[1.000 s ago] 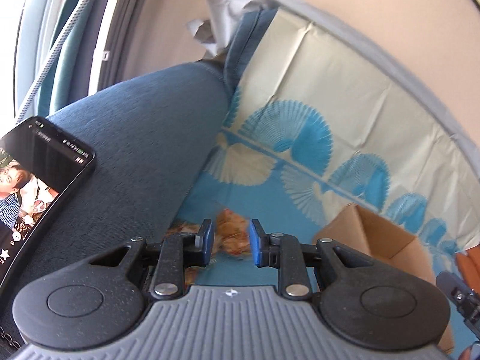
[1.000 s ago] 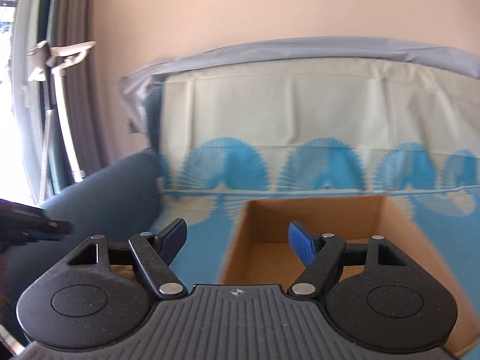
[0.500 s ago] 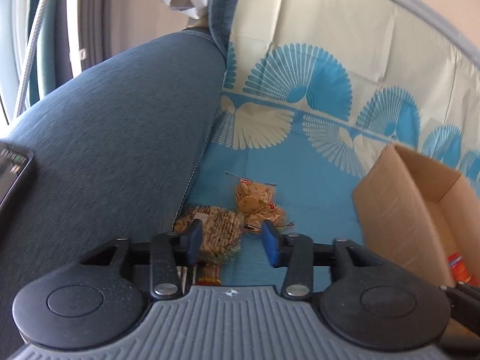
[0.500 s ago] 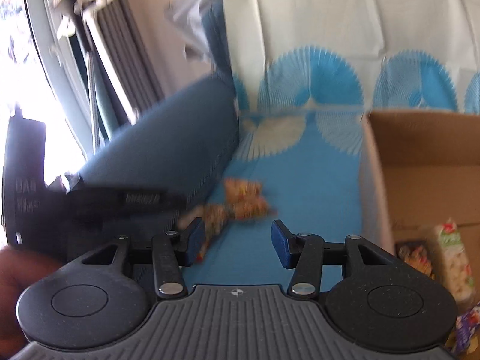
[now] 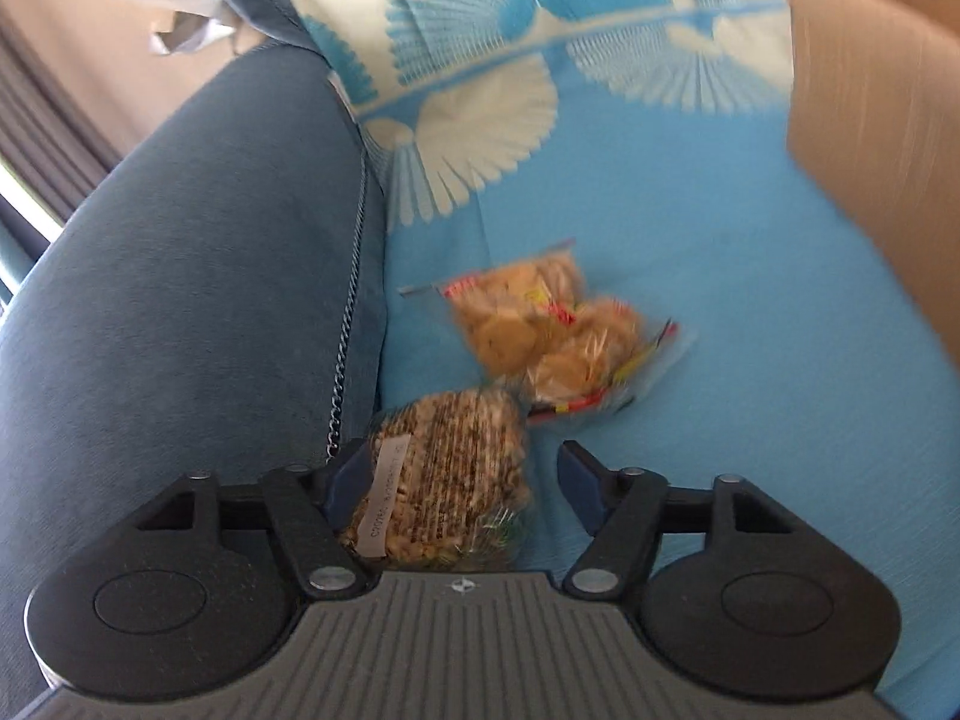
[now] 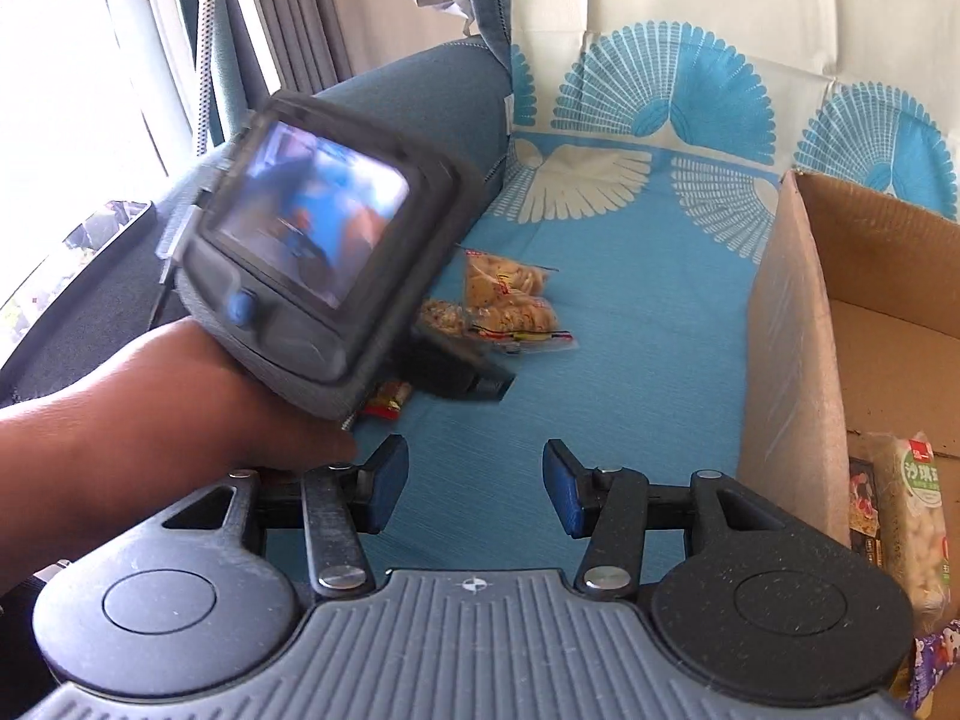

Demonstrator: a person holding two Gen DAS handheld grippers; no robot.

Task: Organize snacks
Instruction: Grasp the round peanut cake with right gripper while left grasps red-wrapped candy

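A clear pack of brown grain snack (image 5: pixel 456 444) lies on the blue sheet against the sofa armrest (image 5: pixel 180 300). My left gripper (image 5: pixel 462 471) is low over it, jaws opening. The pack sits between them: the left pad is at its side, the right pad stands apart. Two cookie packets (image 5: pixel 540 330) lie just beyond. In the right wrist view the same cookie packets (image 6: pixel 510 300) and grain pack (image 6: pixel 441 315) show past the left gripper's body (image 6: pixel 312 228). My right gripper (image 6: pixel 474 480) hovers open over bare sheet with nothing between its fingers.
A cardboard box (image 6: pixel 792 330) stands at the right with several snack packs (image 6: pixel 912 510) inside; its wall (image 5: pixel 870 120) also shows in the left wrist view. A small red packet (image 6: pixel 387 399) lies under the left gripper. A person's hand (image 6: pixel 150 420) holds it. Curtains and a window lie left.
The left gripper has dropped and rolled down to the snacks beside the armrest, and its jaws have widened around the grain pack. The right gripper swung left away from the box and its jaws narrowed.
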